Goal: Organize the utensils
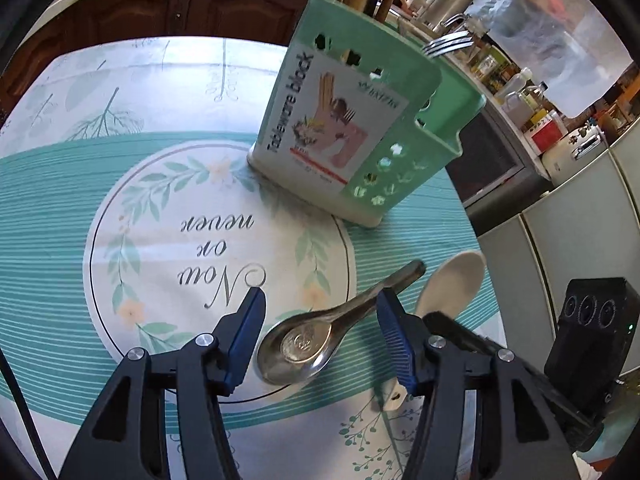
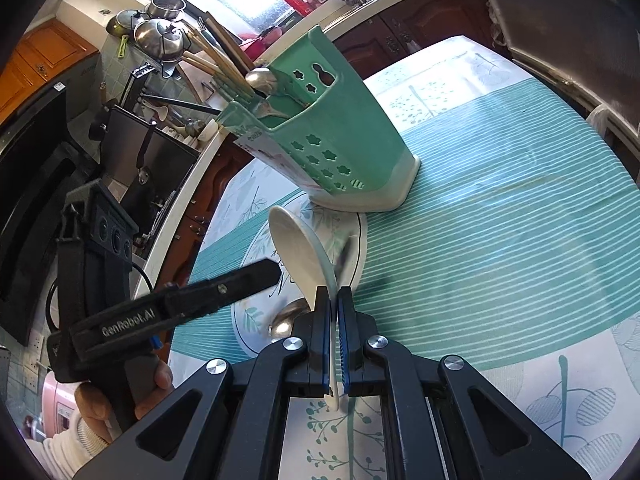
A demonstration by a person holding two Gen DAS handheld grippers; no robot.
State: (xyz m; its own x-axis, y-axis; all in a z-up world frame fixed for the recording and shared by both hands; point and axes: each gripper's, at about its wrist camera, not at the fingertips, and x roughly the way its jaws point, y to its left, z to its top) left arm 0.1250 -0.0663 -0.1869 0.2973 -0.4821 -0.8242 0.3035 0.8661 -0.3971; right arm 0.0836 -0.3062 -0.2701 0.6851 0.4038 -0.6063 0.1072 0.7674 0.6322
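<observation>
At the kitchen table, my left gripper [image 1: 320,332] hangs with its blue pads spread wide, nothing between them pressed, above a stainless steel soup spoon [image 1: 316,332] lying on the teal printed tablecloth [image 1: 60,216]. The spoon's bowl sits low between the two pads in the left wrist view; its handle runs up and to the right, passing just beside the right-hand pad, so its long axis lies diagonal to the gap rather than across it. My reading is that the coming grasp turns on that angle: the pads would need to straddle the handle or the neck, not the broad bowl.

My right gripper [image 2: 335,308] is pressed together on the handle of a white ceramic spoon [image 2: 298,248], bowl raised clear of the cloth and pointing toward the green utensil holder [image 2: 344,136]. The holder stands beyond both spoons, already stocked with chopsticks [image 2: 216,56] and a metal spoon. The left tool is plainly the nearer to the steel spoon; the right, with its load, is the nearer to being done, I judge.
</observation>
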